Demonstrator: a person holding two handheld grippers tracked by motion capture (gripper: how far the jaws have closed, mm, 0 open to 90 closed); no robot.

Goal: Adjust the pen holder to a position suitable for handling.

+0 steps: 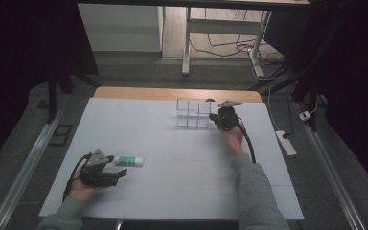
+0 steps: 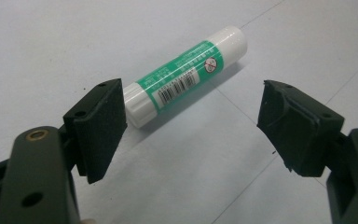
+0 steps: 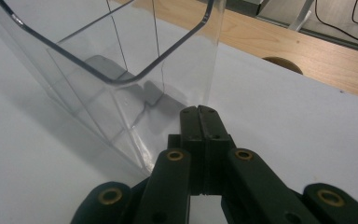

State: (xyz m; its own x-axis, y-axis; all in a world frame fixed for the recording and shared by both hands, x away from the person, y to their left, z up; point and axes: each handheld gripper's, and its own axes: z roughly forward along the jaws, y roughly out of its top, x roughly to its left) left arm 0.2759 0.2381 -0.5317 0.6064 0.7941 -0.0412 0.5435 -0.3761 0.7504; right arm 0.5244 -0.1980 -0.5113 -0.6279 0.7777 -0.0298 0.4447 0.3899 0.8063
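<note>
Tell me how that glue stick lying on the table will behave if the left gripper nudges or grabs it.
The glue stick is a smooth cylinder lying on its side, so a sideways nudge would probably roll it. It looks rigid, likely light. The left gripper is open beside it; the glossy label might slip slightly under the pads.

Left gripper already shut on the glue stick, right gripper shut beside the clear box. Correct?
Not quite. The left gripper is open: in the left gripper view its jaws stand wide apart and the glue stick lies loose on the table ahead of them. The right gripper is shut beside the clear box.
</note>
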